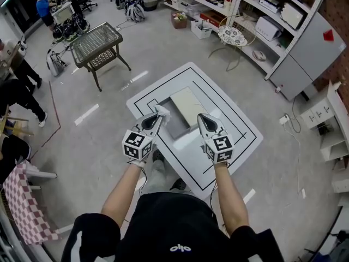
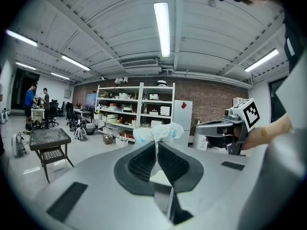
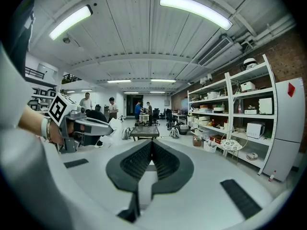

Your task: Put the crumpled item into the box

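**Desk:** What sits nearest the lens?

**Photographer:** Two bare arms (image 1: 124,192) reach forward, a pair of tongs in each hand. The left tongs (image 1: 158,113) are pinching the wad (image 1: 163,111), a crumpled white piece with a touch of blue. In the left gripper view its neck is caught between the jaws and the rest bunches out just past the tips.

**Desk:** And the other pair?

**Photographer:** The right tongs (image 1: 203,118) are level with the left and a little apart from them. Their jaws are pressed together with nothing between them, as the right gripper view shows.

**Desk:** Where is the box?

**Photographer:** The box (image 1: 187,103) lies just ahead of both pairs, between their tips. In the head view the wad is at its left near corner. How high it hangs over the box I cannot tell.

**Desk:** What is under it all?

**Photographer:** A white table (image 1: 229,141) marked with black lines lies under both pairs and carries the box.

**Desk:** Beyond that?

**Photographer:** Grey floor. Well ahead and left of the left tongs stands a dark mesh stand (image 1: 101,40). Ahead and right of the right tongs run white shelves (image 1: 256,10) loaded with goods. People (image 1: 46,7) gather at the far left.
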A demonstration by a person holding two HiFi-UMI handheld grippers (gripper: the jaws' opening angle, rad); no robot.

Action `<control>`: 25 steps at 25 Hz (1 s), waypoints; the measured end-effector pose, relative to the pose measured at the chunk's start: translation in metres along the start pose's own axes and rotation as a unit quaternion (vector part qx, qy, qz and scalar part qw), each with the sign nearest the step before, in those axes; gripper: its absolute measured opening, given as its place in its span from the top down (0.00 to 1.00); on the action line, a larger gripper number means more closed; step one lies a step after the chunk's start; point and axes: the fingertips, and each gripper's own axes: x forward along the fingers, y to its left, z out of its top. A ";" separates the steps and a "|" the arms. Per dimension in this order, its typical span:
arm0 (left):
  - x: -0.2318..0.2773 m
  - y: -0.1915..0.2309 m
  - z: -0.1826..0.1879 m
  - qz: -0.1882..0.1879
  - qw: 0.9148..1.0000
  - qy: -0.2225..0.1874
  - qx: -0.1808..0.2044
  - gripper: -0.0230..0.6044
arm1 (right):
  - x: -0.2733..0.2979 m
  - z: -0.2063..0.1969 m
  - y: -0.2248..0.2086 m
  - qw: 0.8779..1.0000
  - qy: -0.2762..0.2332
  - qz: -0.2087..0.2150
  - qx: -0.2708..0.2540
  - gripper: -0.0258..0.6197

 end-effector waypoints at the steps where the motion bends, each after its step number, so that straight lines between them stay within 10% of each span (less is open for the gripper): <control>1: 0.003 0.002 -0.001 -0.001 1.000 0.001 0.000 0.93 | 0.003 0.000 -0.002 1.000 0.000 -0.001 0.000 0.95; 13: 0.041 0.023 -0.011 -0.030 0.999 0.023 -0.002 0.93 | 0.035 -0.010 -0.017 1.000 0.014 -0.014 0.010 0.95; 25: 0.094 0.032 -0.096 -0.066 0.991 0.111 -0.034 0.93 | 0.074 -0.077 -0.029 0.996 0.073 -0.015 0.044 0.95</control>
